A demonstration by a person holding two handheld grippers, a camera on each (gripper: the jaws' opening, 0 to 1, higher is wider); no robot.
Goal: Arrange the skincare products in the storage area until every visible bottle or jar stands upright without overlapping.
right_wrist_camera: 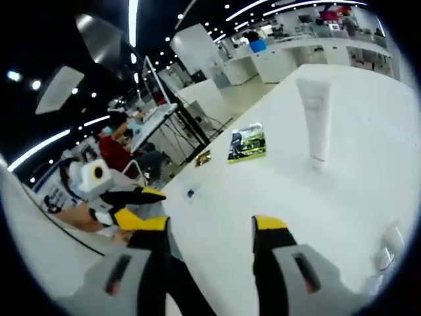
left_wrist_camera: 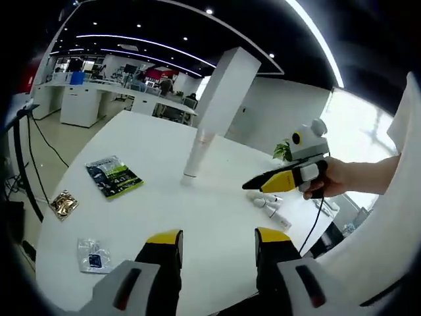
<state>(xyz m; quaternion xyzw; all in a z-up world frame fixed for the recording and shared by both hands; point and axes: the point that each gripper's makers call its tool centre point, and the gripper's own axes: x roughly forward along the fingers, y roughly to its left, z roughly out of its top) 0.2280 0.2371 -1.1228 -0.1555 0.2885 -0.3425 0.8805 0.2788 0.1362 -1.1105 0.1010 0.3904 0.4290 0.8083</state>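
A tall white tube (left_wrist_camera: 197,155) (right_wrist_camera: 317,118) stands upright on its cap near the middle of the white table (left_wrist_camera: 164,217) (right_wrist_camera: 368,191). A few small white bottles (left_wrist_camera: 271,205) (right_wrist_camera: 389,247) lie on their sides near the table's edge. My left gripper (left_wrist_camera: 217,242) (right_wrist_camera: 146,207) is open and empty over the near part of the table. My right gripper (right_wrist_camera: 210,227) (left_wrist_camera: 254,185) is open too, with nothing between its jaws. A hand holds it just above the lying bottles, and it points toward the tube.
A green packet (left_wrist_camera: 113,176) (right_wrist_camera: 247,143), a gold sachet (left_wrist_camera: 64,204) (right_wrist_camera: 202,158) and a clear sachet with a blue patch (left_wrist_camera: 92,255) (right_wrist_camera: 190,193) lie flat on the table. Desks, a white pillar and people stand in the office behind.
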